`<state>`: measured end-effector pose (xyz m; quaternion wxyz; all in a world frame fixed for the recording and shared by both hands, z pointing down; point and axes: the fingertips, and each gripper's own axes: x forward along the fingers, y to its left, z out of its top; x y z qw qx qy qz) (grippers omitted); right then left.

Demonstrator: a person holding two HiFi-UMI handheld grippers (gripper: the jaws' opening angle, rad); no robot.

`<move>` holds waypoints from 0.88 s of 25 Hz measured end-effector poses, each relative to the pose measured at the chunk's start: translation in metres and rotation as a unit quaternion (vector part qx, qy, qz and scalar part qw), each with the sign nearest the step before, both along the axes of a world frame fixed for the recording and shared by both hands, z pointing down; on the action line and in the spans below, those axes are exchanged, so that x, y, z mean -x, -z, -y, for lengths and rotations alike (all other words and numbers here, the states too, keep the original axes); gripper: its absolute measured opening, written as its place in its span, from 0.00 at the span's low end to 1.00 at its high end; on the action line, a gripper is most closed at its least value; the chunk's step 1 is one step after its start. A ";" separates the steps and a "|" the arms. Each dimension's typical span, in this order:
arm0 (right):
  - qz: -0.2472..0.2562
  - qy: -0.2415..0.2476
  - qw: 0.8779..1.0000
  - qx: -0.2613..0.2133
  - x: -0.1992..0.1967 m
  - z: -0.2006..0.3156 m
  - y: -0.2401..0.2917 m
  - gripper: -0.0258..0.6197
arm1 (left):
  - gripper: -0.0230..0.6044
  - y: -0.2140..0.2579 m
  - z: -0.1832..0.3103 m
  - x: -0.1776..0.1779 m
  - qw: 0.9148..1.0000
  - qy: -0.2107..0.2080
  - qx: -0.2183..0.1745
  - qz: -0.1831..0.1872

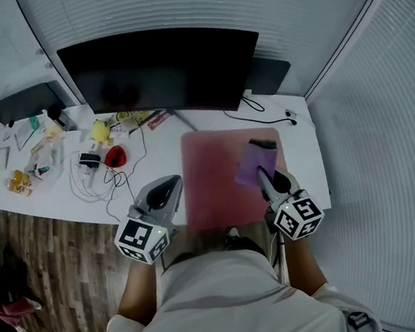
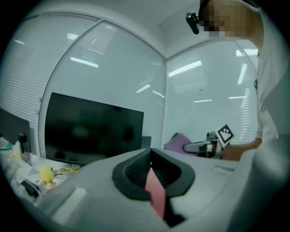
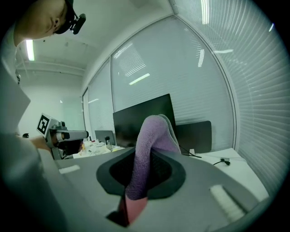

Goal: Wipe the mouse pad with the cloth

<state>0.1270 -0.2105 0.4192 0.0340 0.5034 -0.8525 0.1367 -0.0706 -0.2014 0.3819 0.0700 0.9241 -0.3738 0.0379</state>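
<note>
On desk (image 1: 305, 151), pink mouse pad (image 1: 213, 187); blinds (image 1: 175, 3) behind.

Light: cool and even, from ceiling strip lights (image 3: 30, 49).
Glare: bright streaks on the glass walls (image 2: 113, 68).
Shadows: soft, faint.
Distortion: heavy fisheye and dark corners in both gripper views.
Focus: near jaws blurred; cloth (image 3: 152, 140) sharper; mouse pad (image 1: 216, 175) hazy.

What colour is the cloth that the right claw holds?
Light purple. The cloth shows best in the right gripper view.
</note>
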 end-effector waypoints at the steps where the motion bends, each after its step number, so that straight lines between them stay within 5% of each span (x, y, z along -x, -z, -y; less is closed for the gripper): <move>1: 0.004 0.005 1.000 0.001 -0.011 0.008 0.000 0.12 | 0.04 0.003 0.005 -0.011 1.000 0.005 -0.002 0.003; 7: 0.006 0.075 0.997 0.017 -0.034 0.050 -0.024 0.12 | 0.04 -0.006 0.033 -0.048 0.998 0.056 0.004 0.023; 12: 0.005 0.111 0.993 0.032 -0.022 0.083 -0.041 0.12 | 0.04 -0.020 0.045 -0.046 0.997 0.074 0.035 -0.003; 22: 0.004 0.185 0.977 0.102 0.129 0.147 -0.094 0.12 | 0.04 -0.049 0.083 0.049 0.993 0.100 0.058 -0.015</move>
